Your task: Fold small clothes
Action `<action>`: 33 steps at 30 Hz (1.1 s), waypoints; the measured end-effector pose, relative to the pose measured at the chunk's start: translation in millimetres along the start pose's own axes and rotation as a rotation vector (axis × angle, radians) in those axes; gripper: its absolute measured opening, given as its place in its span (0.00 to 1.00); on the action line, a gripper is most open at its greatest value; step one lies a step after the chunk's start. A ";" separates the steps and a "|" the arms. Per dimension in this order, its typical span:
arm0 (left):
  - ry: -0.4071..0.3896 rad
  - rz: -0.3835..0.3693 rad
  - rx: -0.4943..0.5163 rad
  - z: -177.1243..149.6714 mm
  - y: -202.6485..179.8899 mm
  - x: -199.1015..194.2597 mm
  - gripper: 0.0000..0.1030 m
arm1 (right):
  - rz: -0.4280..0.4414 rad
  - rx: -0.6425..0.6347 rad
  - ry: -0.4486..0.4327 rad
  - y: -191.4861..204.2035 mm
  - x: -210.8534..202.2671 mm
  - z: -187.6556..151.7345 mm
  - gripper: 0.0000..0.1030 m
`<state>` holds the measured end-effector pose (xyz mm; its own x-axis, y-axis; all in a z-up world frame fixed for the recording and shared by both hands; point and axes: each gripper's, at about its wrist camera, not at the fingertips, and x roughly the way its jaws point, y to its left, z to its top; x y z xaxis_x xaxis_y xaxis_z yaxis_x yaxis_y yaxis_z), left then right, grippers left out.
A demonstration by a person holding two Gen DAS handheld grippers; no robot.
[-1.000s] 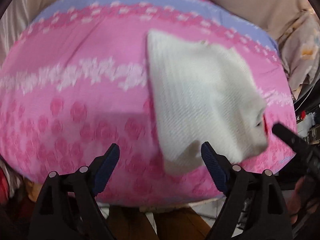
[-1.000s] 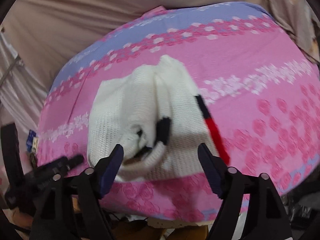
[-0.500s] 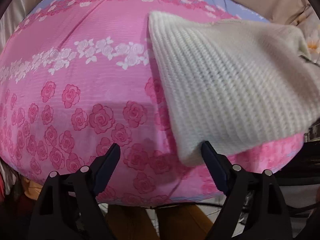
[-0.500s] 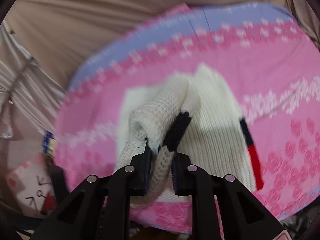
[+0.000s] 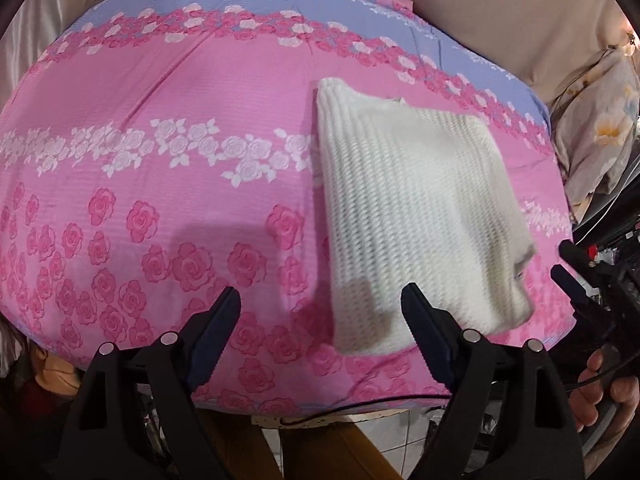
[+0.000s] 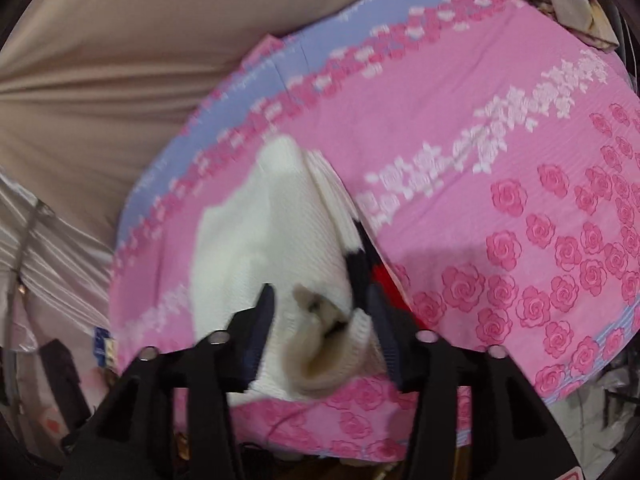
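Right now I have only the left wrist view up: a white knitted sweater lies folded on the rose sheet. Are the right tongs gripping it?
Observer: No. In the right wrist view the right tongs are opening. A rolled end of the white knitted sweater sits between them, and the pads do not press it.
Reviewer: Is the sweater plain white all over?
Observer: No. A black and red band shows along its edge, by the tongs' right-hand finger.
Reviewer: Is that rolled end lying flat?
Observer: No. It gapes open towards the camera, with a beige inside showing.
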<state>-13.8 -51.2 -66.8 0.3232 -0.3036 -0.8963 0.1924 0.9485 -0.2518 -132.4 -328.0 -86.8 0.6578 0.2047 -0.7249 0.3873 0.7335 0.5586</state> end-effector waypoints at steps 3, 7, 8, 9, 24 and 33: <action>0.026 0.016 0.018 3.0 -13.1 11.2 0.79 | -0.023 -0.021 0.055 1.4 15.2 0.8 0.72; 0.078 0.076 0.078 -4.3 -31.3 34.7 0.79 | -0.184 -0.114 0.127 4.6 61.1 -6.9 0.64; 0.087 0.092 0.091 -6.3 -33.7 38.8 0.79 | -0.196 -0.145 0.119 9.8 63.5 -5.5 0.39; 0.094 0.108 0.099 -8.1 -35.5 41.6 0.79 | -0.209 -0.165 0.106 14.7 62.2 -3.1 0.33; 0.134 0.142 0.104 -20.9 -35.7 55.8 0.82 | -0.168 -0.207 0.066 -2.2 27.8 -1.1 0.36; 0.088 0.147 0.119 -13.7 -34.7 39.0 0.81 | -0.266 -0.262 0.215 12.3 66.9 -43.6 0.20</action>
<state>-20.5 -94.6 -98.0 0.2745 -0.1490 -0.9500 0.2591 0.9628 -0.0762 -111.7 -277.0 -146.0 0.3969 0.0962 -0.9128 0.3296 0.9132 0.2396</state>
